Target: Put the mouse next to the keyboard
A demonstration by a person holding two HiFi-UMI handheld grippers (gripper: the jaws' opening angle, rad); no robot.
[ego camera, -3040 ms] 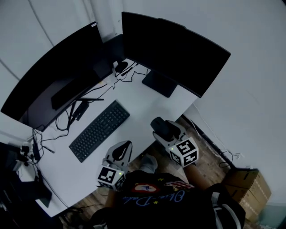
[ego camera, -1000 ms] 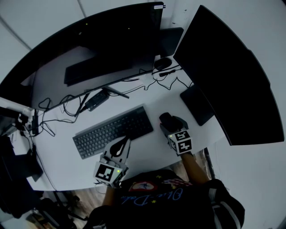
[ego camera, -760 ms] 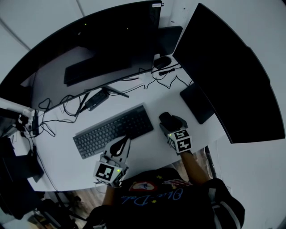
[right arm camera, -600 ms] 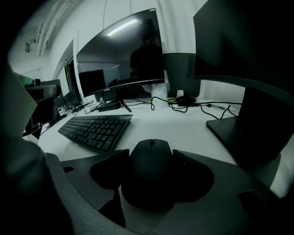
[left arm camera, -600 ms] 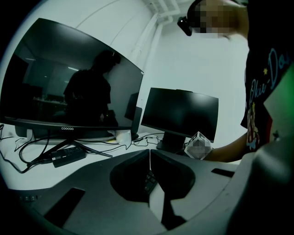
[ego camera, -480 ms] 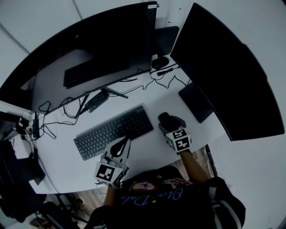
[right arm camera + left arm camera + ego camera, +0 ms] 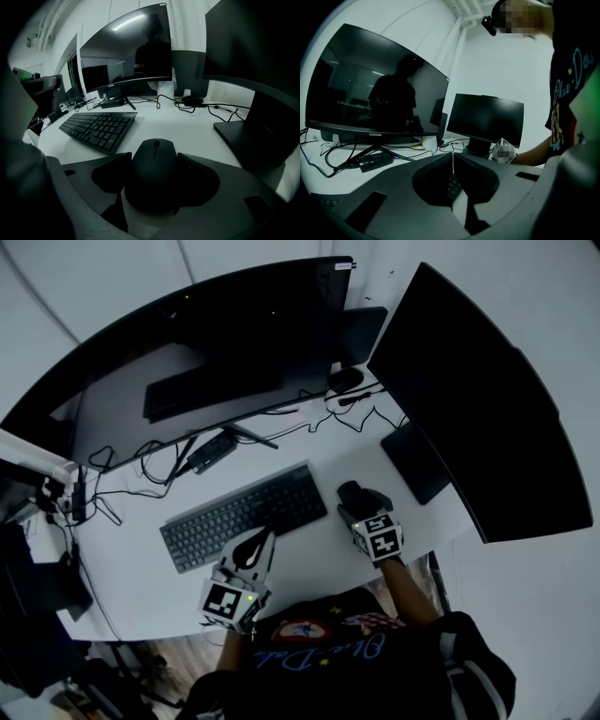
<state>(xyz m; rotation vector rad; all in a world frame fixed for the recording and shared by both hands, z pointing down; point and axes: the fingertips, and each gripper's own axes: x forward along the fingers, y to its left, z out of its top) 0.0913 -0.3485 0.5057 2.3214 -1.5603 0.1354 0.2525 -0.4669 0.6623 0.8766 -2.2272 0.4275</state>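
My right gripper [image 7: 355, 496] is shut on a black mouse [image 7: 352, 491], just right of the black keyboard [image 7: 247, 516] on the white desk [image 7: 323, 448]. In the right gripper view the mouse [image 7: 153, 161] fills the gap between both jaws, low over the desk, with the keyboard [image 7: 98, 126] ahead to its left. My left gripper [image 7: 263, 536] hovers at the keyboard's near edge. Its jaws are shut with nothing between them [image 7: 453, 160], and a few keyboard keys [image 7: 453, 185] show below them.
A curved monitor [image 7: 216, 343] stands behind the keyboard and a second monitor [image 7: 487, 409] at the right, its flat base [image 7: 416, 463] close to the mouse. A power brick [image 7: 212, 453], cables and a small dark object [image 7: 345, 379] lie at the back. The desk edge runs under both grippers.
Since three seconds ago the right gripper with the mouse has come in from the desk edge to the keyboard's right end. Over the last second both grippers have barely moved.
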